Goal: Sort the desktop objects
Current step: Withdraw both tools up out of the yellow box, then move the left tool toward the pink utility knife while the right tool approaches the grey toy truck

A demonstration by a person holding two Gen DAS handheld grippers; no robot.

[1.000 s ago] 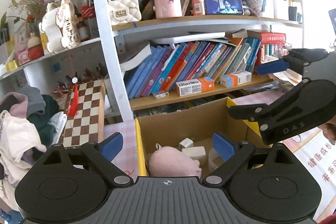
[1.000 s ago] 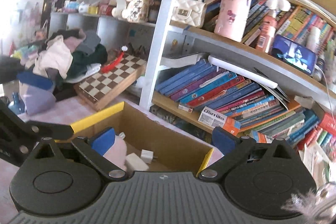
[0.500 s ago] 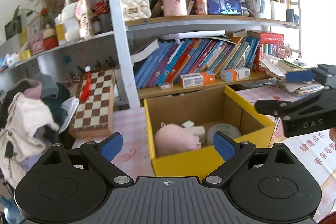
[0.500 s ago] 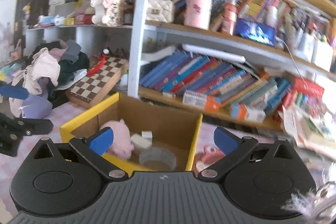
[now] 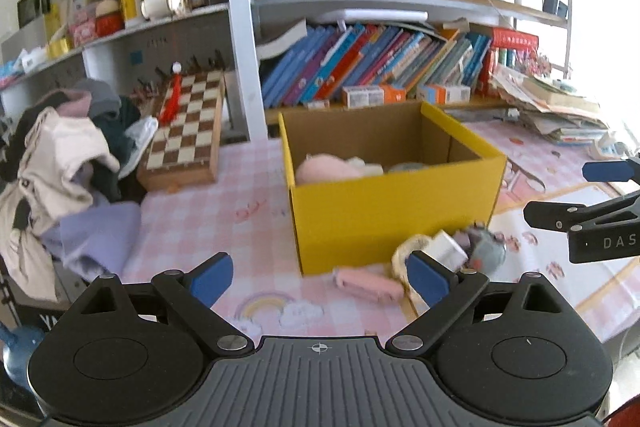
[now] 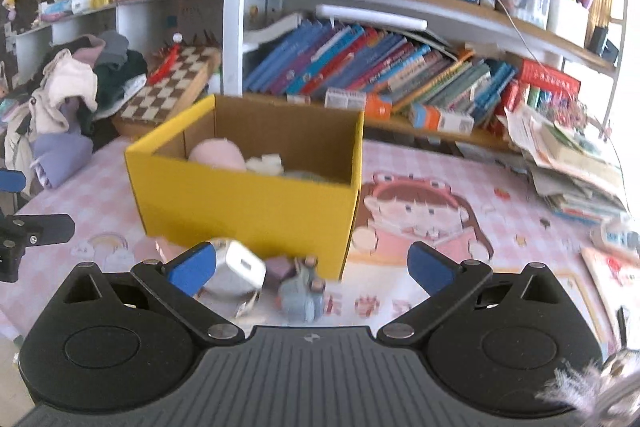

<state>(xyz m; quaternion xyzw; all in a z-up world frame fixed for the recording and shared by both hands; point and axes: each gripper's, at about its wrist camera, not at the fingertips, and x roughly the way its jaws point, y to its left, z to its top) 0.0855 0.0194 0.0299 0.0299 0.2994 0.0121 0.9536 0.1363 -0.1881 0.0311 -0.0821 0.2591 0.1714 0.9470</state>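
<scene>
From my left gripper (image 5: 320, 279) I see both blue-padded fingers spread wide with nothing between them, hanging above the pink checked tablecloth (image 5: 224, 223). My right gripper (image 6: 312, 267) is spread just as wide and holds nothing either; its side shows at the right edge of the left view. The yellow cardboard box (image 5: 394, 215) stands on the cloth ahead of both, open at the top, and over its near wall I can make out a pink plush (image 5: 328, 165), a white lump beside it and something greyish, too hidden to name. On the cloth against the front of the box lies a small cluster of loose things: a white charger plug (image 6: 238, 269) just beside my right gripper's left fingertip, a small grey-blue plush toy (image 6: 300, 293) near it, a pink oblong piece (image 5: 368, 285) lying flat, and a cream ring-shaped item (image 5: 400, 255) partly behind my left gripper's right finger. These are blurred, so I cannot tell whether they touch each other. Left of the box a wooden chessboard (image 5: 186, 131) leans toward the shelf post, with a heap of clothes (image 5: 68, 163) beyond it. Behind the box runs a bookshelf (image 5: 376, 63) with slanting books.
</scene>
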